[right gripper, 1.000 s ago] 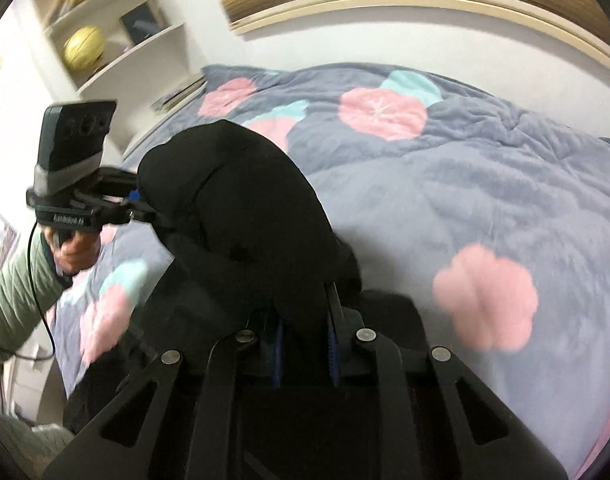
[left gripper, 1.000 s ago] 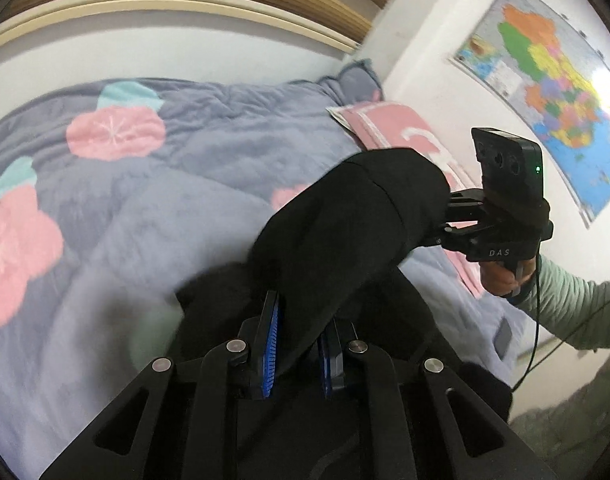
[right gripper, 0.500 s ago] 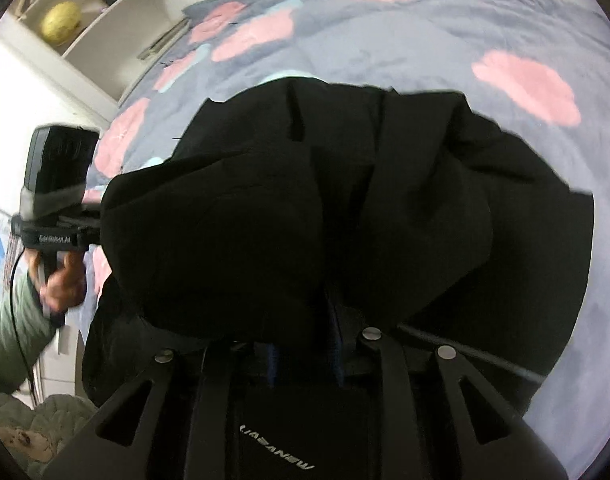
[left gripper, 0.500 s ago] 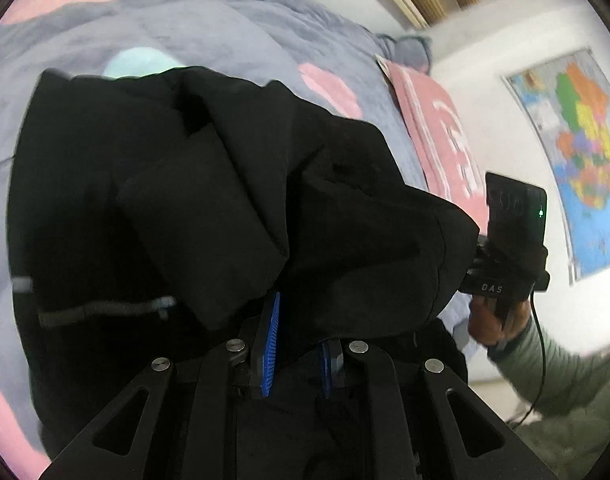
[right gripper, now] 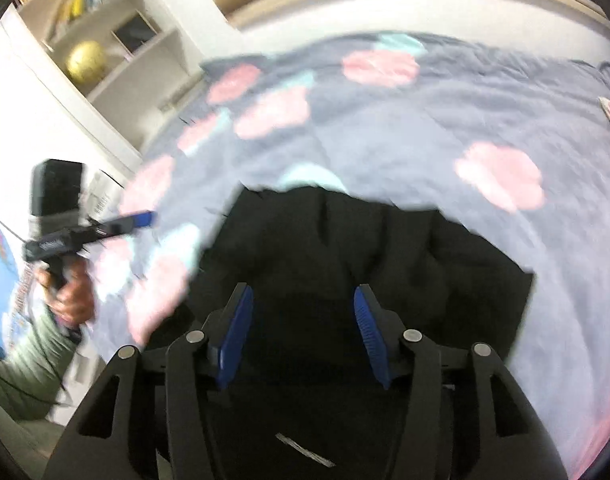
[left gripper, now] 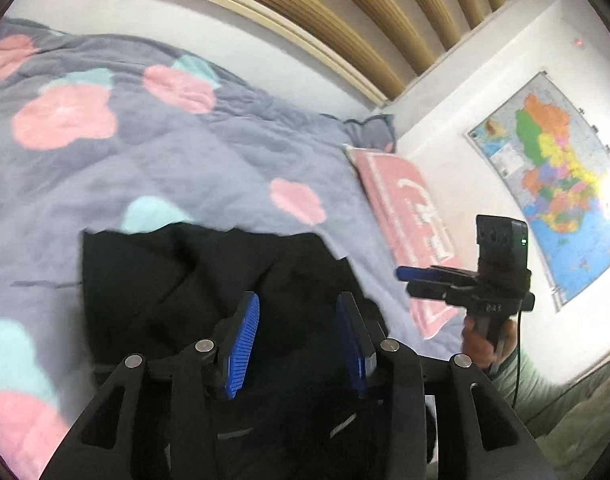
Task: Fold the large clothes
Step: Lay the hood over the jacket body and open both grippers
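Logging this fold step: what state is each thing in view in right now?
left gripper: open, holding nothing
right gripper: open, holding nothing
black garment: released, lying folded over on the quilt
quilt: spread over the bed
pink pillow: lying at the bed's head

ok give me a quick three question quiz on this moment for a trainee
1. True or false: the left gripper is shut on the black garment.
2. The garment lies on: A) a bare floor B) a flowered quilt C) a desk.
3. Fill in: on the wall by the pink pillow hangs a ____.

Key: 1 false, both it and the right gripper are open above the garment. 2 B. 3 map.
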Tool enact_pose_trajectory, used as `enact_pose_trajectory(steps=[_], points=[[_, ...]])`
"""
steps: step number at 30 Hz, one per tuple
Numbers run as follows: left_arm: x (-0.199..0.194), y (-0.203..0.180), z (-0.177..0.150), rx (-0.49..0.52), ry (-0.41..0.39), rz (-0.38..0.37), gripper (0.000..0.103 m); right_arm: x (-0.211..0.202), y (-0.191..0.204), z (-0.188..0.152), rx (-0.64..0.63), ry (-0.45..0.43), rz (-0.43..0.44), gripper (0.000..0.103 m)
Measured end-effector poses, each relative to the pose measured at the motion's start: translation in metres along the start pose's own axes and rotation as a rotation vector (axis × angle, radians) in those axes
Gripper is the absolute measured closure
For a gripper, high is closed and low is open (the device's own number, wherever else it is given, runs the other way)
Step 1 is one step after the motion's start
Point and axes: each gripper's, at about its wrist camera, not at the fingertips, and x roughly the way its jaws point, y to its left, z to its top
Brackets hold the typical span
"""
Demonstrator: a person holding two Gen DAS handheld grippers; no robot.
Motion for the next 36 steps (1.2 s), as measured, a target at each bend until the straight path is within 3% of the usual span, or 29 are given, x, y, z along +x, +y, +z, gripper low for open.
enact_pose_trajectory(steps=[2,5,7,10,12,14,17,20,23,27,30,33,36], points=[[0.033,-0.005,0.007,0.006,0.058,0.009,0.062,0.012,0.008,0.007,-0.013,0.012,-0.031,0.046],[0.081,0.009,-0.005,-0.038,0.184,0.029,0.062,0.052,0.010,-0.002,-0.022,0.102,-0.068,0.046],[0.098,0.023,-0.022,-0.081,0.236,0.041,0.062,0.084,0.004,-0.027,-0.028,0.207,-0.079,0.046],[0.116,0.047,-0.064,-0.145,0.325,0.111,0.061,0.131,-0.005,-0.080,-0.066,0.348,-0.163,0.046],[0.131,0.065,-0.091,-0.213,0.373,0.147,0.060,0.150,-0.013,-0.105,-0.049,0.356,-0.161,0.046],[0.135,0.075,-0.106,-0.255,0.338,0.139,0.060,0.155,-0.017,-0.122,-0.042,0.295,-0.192,0.046],[0.132,0.072,-0.102,-0.257,0.333,0.140,0.061,0.146,-0.014,-0.121,-0.030,0.287,-0.214,0.046],[0.117,0.054,-0.092,-0.171,0.317,0.141,0.060,0.122,-0.015,-0.115,-0.025,0.287,-0.165,0.046],[0.094,0.032,-0.078,-0.107,0.276,0.098,0.061,0.073,-0.026,-0.104,0.013,0.201,-0.123,0.045],[0.073,0.013,-0.065,-0.064,0.207,0.055,0.060,0.045,-0.048,-0.078,0.066,0.101,-0.164,0.045],[0.088,0.026,-0.061,-0.096,0.213,0.106,0.060,0.063,-0.066,-0.074,0.080,0.115,-0.204,0.045],[0.116,0.060,-0.075,-0.208,0.265,0.176,0.061,0.107,-0.084,-0.086,0.086,0.221,-0.271,0.046],[0.123,0.088,-0.085,-0.319,0.271,0.135,0.064,0.123,-0.093,-0.100,0.095,0.247,-0.278,0.047]])
